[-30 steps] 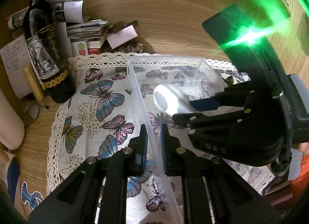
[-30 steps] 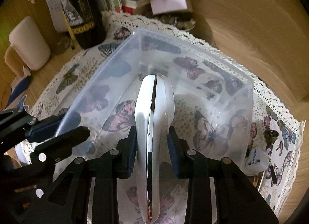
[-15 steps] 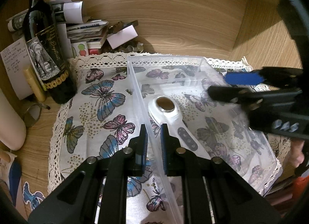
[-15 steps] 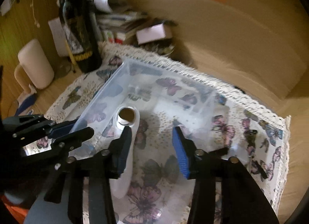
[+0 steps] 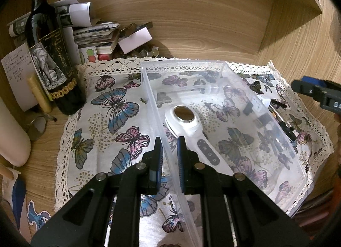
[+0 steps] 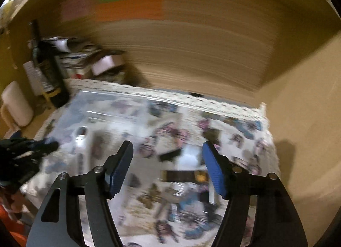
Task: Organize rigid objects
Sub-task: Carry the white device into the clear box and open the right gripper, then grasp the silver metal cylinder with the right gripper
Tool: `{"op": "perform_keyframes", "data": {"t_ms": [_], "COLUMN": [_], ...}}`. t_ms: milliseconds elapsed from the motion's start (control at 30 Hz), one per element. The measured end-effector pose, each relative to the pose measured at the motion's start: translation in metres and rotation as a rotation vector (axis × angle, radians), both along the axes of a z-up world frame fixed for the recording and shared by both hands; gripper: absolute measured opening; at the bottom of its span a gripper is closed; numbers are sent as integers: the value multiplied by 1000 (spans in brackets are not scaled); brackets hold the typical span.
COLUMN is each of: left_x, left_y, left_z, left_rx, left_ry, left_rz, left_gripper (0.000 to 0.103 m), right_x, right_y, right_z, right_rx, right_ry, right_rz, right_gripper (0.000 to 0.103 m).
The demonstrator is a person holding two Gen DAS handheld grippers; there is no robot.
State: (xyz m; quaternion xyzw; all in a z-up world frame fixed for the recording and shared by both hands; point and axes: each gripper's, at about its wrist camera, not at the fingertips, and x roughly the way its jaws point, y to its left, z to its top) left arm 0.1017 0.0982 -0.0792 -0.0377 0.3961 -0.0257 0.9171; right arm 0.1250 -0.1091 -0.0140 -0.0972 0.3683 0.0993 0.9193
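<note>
While the left gripper (image 5: 169,153) stays clamped on the near left wall of the clear bin (image 5: 221,65), the right gripper (image 6: 167,161), its jaws just opened wide with nothing between them, hangs over the cloth (image 5: 102,106) right of the bin. Inside, the white device (image 5: 187,127) lies flat along the left wall; the bin's middle and right floor is bare. Small dark items (image 5: 277,106), too blurred to identify, lie just beyond the right wall. A bottle (image 5: 50,59) stands far left.
</note>
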Motion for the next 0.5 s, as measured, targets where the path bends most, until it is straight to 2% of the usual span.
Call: {"op": "perform_keyframes", "data": {"t_ms": [333,467,500], "left_x": [0,0,0], "left_y": [0,0,0], "left_z": [0,0,0], "left_rx": [-2,-6,-8], "left_ry": [0,1,0], "left_rz": [-3,-1,0], "left_gripper": [13,13,13], "right_x": [22,27,31], "right_y": [-51,-61,-64], "right_z": [-51,-69,-74], "right_rx": [-23,5,18], "right_ry": [112,150,164], "right_rz": [-157,-177,-187], "right_gripper": [65,64,61]}}
